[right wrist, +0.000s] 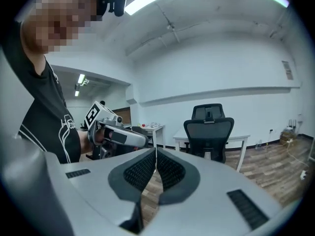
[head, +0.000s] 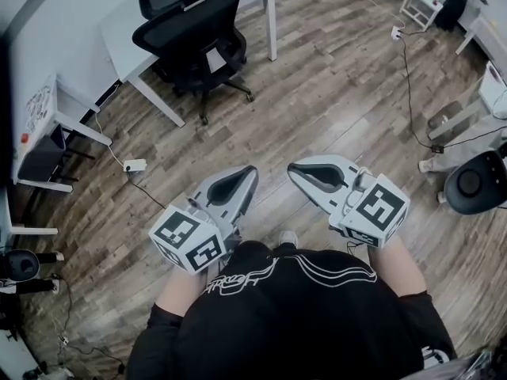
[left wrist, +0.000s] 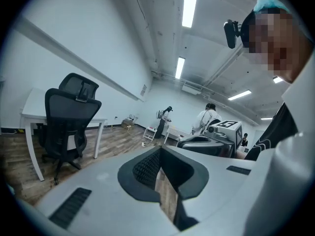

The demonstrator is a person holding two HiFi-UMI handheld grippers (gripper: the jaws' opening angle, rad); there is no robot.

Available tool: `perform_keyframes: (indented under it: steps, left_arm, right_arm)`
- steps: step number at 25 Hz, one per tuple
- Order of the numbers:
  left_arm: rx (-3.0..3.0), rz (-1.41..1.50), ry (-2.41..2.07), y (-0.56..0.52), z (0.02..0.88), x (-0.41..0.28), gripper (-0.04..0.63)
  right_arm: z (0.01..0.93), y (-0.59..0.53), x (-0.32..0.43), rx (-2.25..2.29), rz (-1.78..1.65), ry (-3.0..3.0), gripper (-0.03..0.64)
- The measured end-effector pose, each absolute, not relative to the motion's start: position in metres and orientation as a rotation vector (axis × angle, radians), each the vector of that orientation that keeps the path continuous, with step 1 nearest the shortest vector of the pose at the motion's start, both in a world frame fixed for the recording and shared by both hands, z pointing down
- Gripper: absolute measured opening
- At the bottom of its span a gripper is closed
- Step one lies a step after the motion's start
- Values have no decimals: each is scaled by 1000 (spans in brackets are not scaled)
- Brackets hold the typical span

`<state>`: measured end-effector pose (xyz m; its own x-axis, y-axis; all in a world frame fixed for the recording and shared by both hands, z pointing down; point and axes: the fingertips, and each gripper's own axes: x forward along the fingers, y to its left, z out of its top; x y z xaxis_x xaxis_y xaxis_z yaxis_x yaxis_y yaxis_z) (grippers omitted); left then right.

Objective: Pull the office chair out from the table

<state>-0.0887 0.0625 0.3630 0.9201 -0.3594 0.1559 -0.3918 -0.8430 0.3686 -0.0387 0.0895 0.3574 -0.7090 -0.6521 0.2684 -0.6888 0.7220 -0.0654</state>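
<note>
The black mesh office chair (head: 194,30) stands tucked against the white table (head: 119,22) at the upper left of the head view, its back toward me. It also shows in the left gripper view as the chair (left wrist: 69,119) and in the right gripper view as the chair (right wrist: 208,130). My left gripper (head: 252,170) and right gripper (head: 291,169) hover side by side over the wood floor, well short of the chair. Both are shut with nothing between their jaws.
A white power strip (head: 135,165) with a cable lies on the floor left of my grippers. A small white side table (head: 36,133) stands at far left, a round black stool (head: 474,183) at right. Two people (left wrist: 206,119) stand far off.
</note>
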Motion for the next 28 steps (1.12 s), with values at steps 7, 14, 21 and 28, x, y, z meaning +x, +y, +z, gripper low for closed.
perform_keyframes:
  steps: [7,14,21,28]
  left_arm:
    - [2722,137,-592,29,358,-75,8]
    - [2773,109,-570,-52,356,-54,8]
    - [2847,171,-586,-173,362,-33,9]
    - [2822,162,-735,-305,368,-70,9]
  right_arm:
    - [353,53,-17,1083,198,-2698,37]
    - [349,-23,2,1101,127,-2656,38]
    - [356,-149,21,1071,153,-2629,38]
    - [371,-284,8,957,189,-2569,38]
